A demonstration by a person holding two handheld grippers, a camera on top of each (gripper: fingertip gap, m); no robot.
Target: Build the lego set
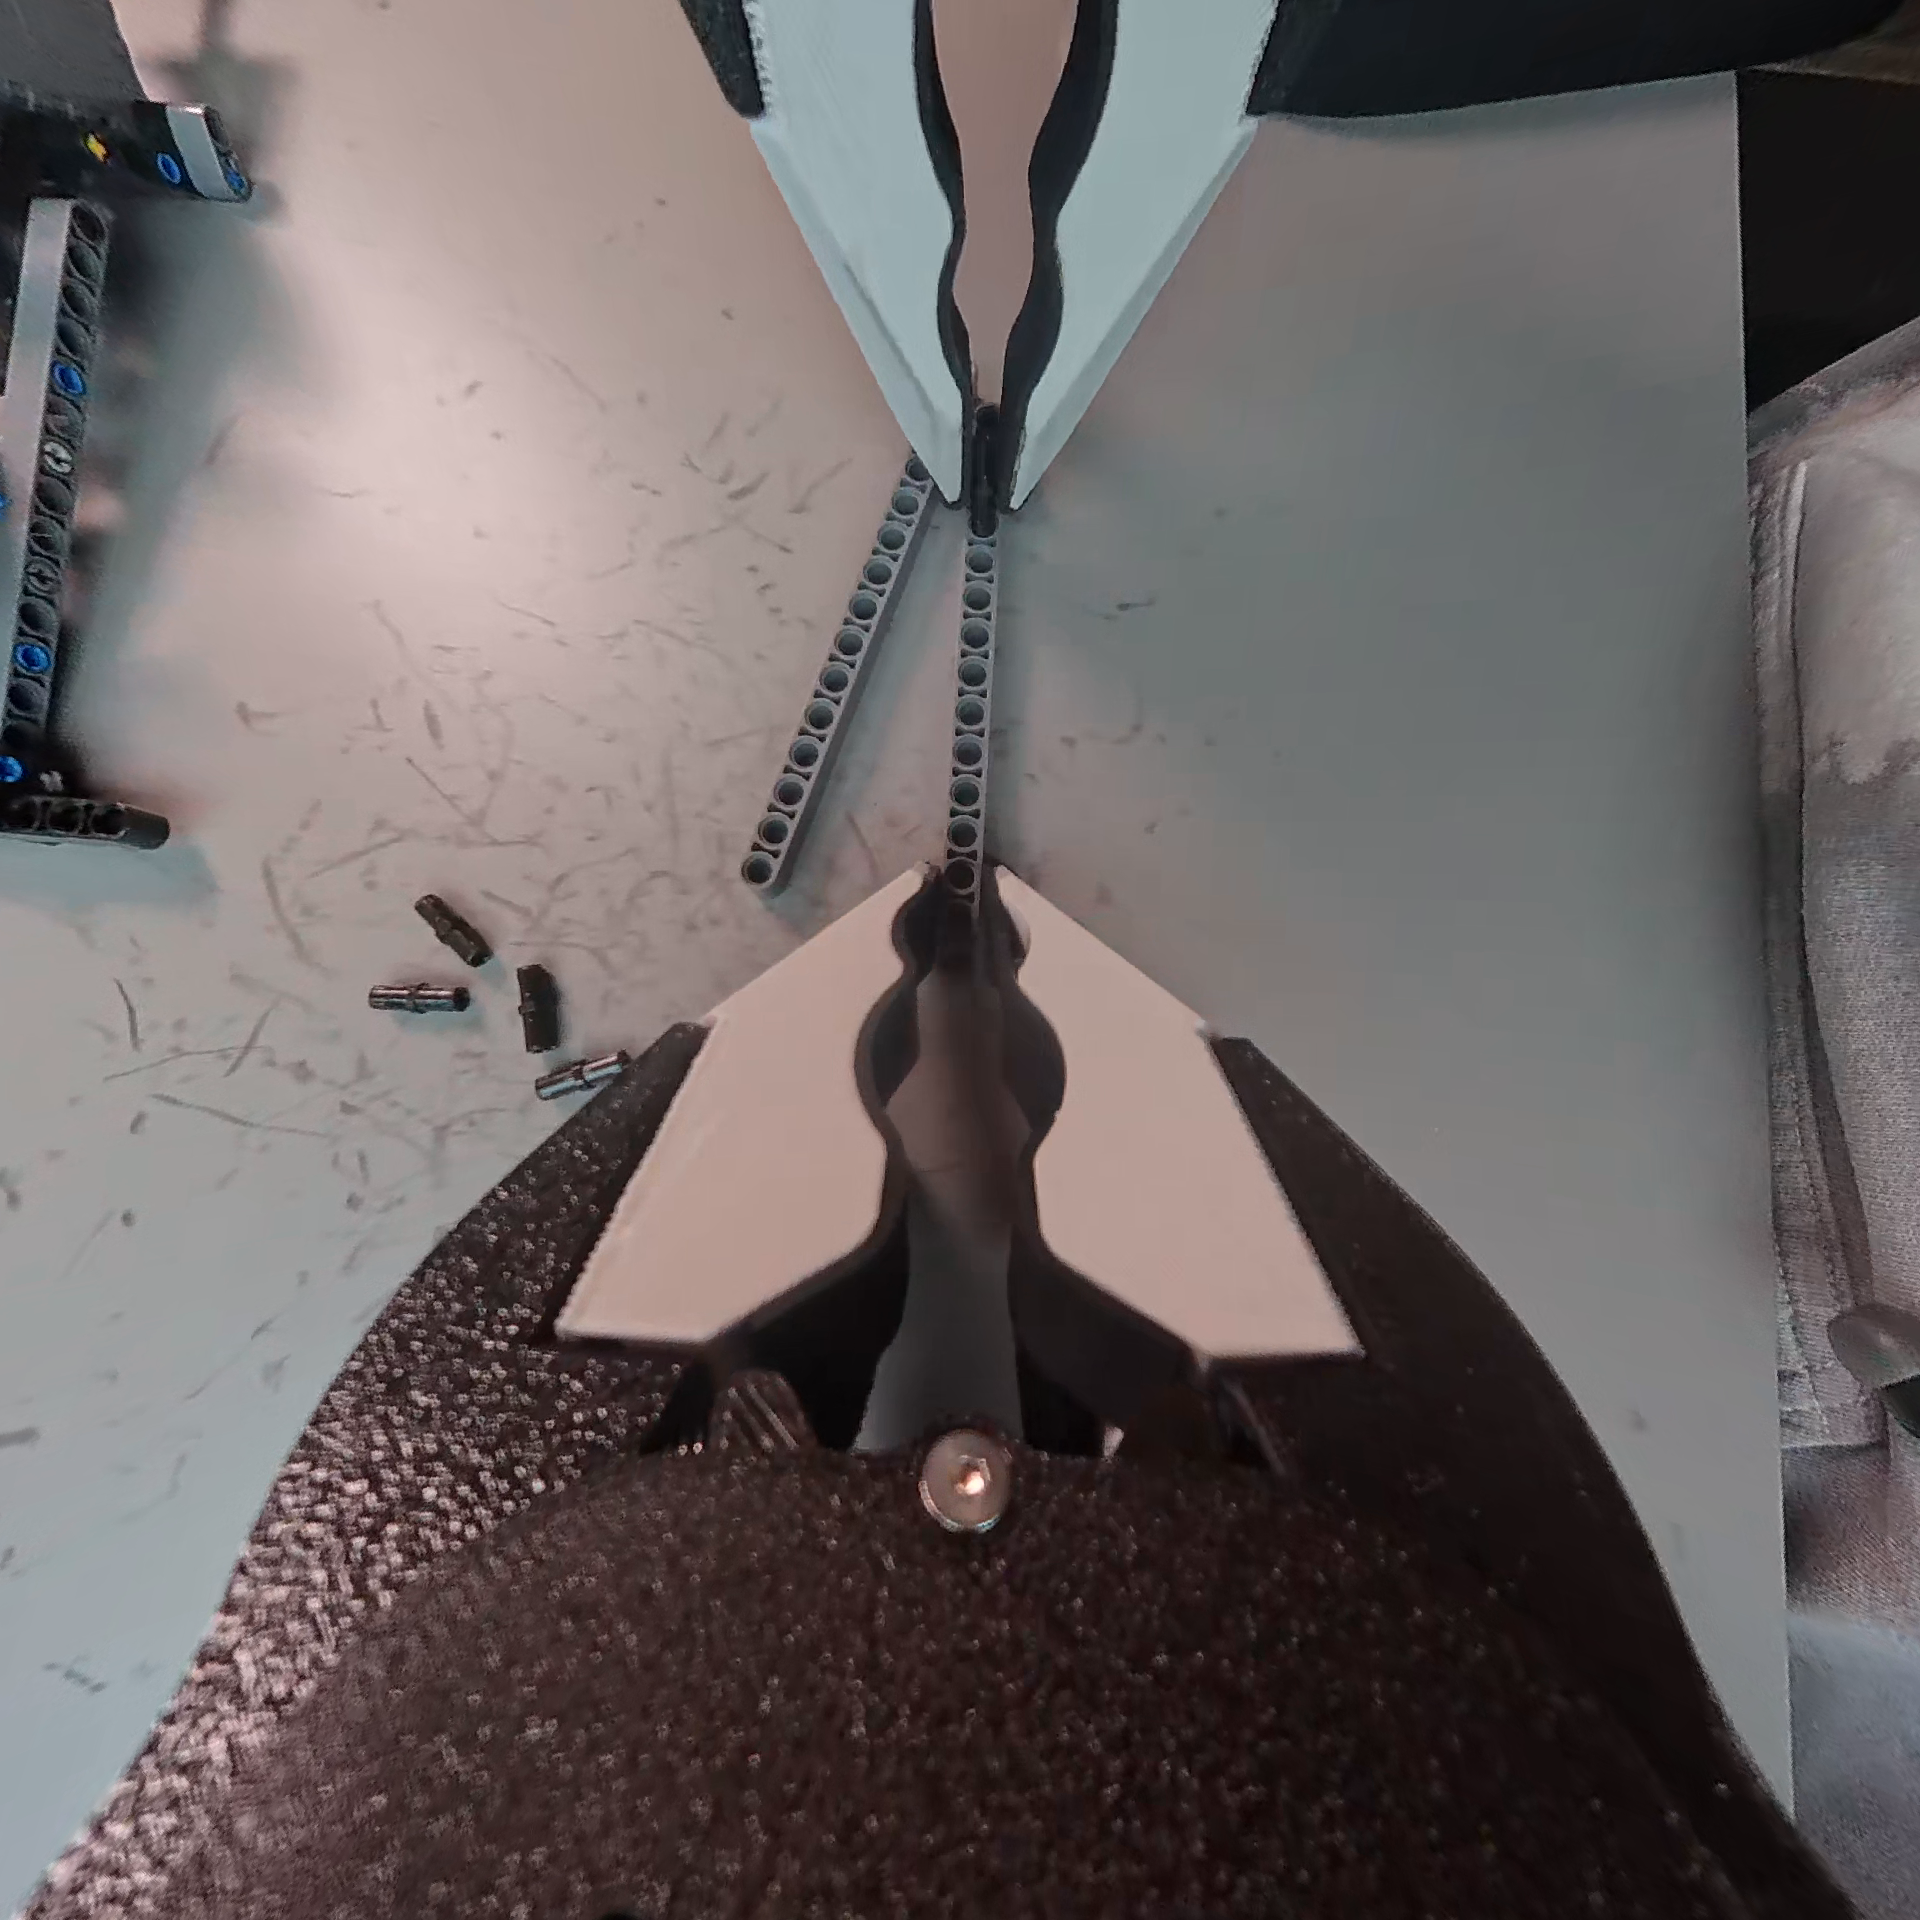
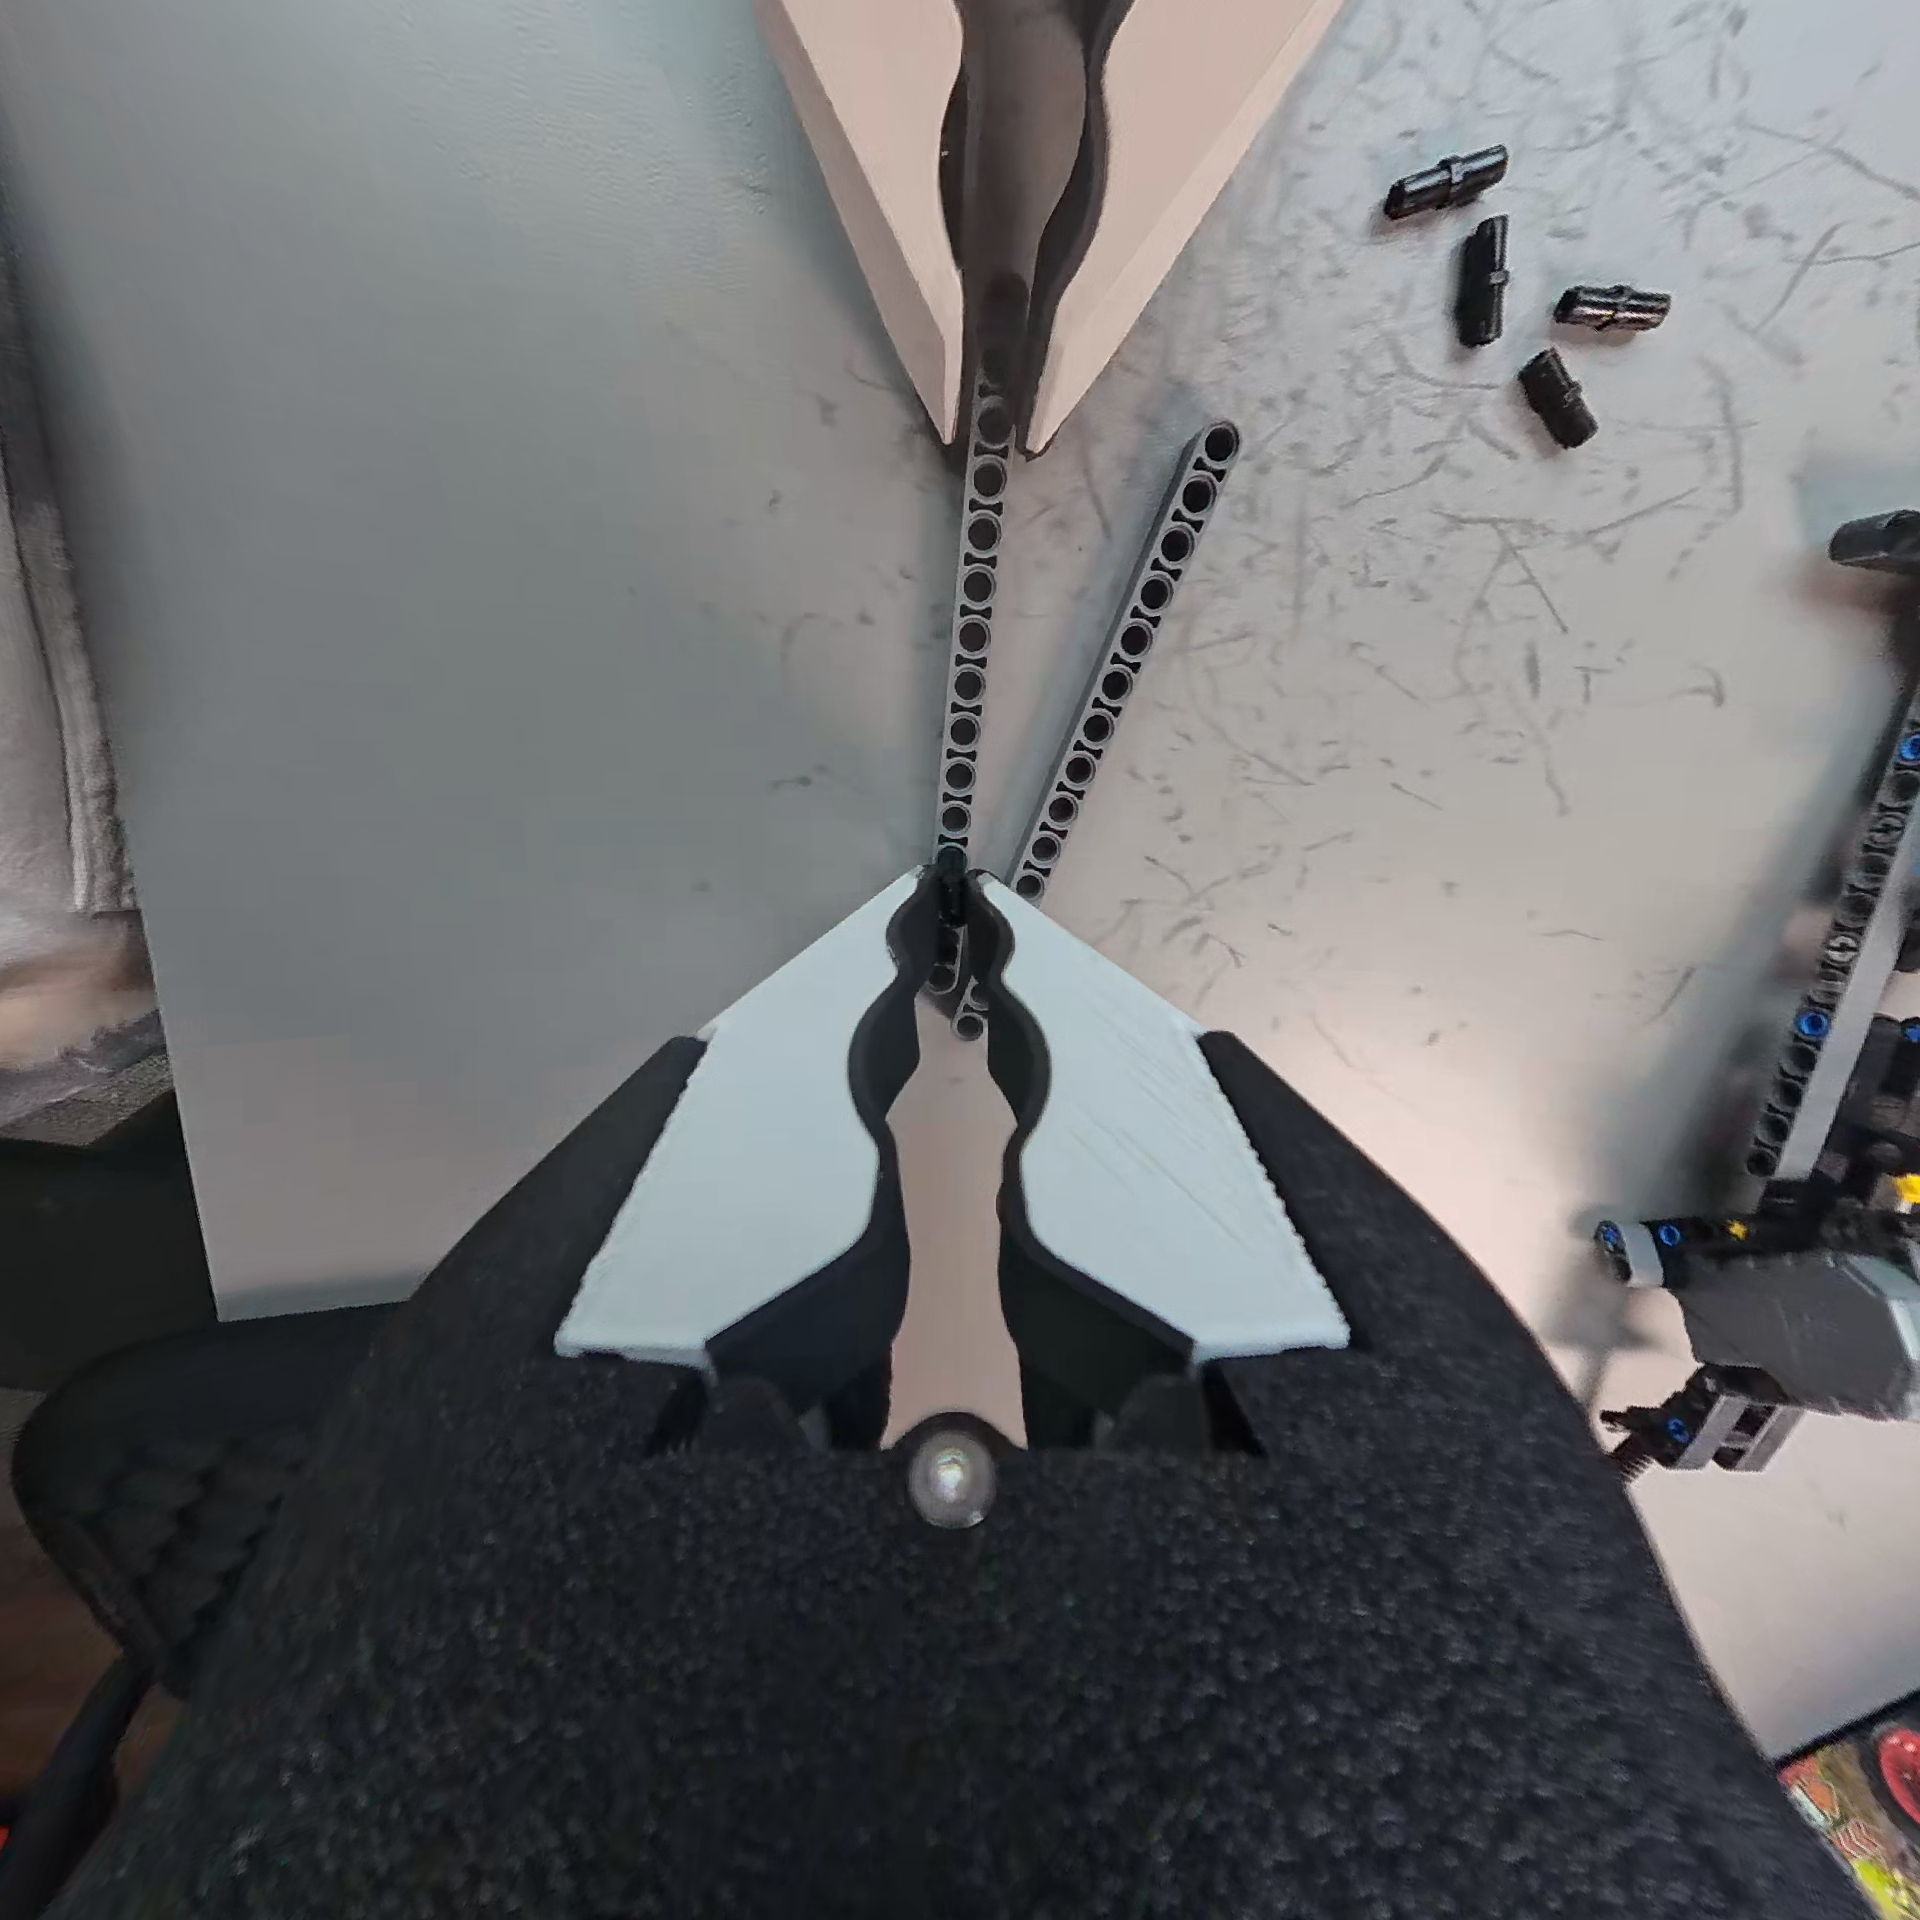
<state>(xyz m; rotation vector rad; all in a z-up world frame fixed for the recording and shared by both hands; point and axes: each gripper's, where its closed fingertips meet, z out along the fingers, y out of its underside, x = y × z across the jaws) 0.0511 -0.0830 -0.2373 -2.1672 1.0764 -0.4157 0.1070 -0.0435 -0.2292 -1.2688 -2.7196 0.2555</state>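
A long grey holed beam (image 1: pixel 971 675) is held just above the white table between both grippers. My left gripper (image 1: pixel 961 883) is shut on its near end and shows at the top of the right wrist view (image 2: pixel 992 436). My right gripper (image 2: pixel 951 883) is shut on a small black pin (image 2: pixel 951 891) set against the beam (image 2: pixel 971 644) near its other end. The right gripper (image 1: pixel 982 494) and the pin (image 1: pixel 983 457) also show in the left wrist view. A second grey beam (image 1: pixel 836 675) (image 2: pixel 1132 644) lies flat beside the held one.
Several loose black pins (image 1: pixel 452 930) (image 2: pixel 1483 281) lie on the scratched table. A part-built black and grey model with blue pins (image 1: pixel 52 468) (image 2: pixel 1849 935) stands at the side. The white board's edge (image 1: pixel 1751 623) (image 2: pixel 156 935) borders a pale cloth (image 1: pixel 1839 727). The gap from one gripper's tips to the other's is roughly 8 cm.
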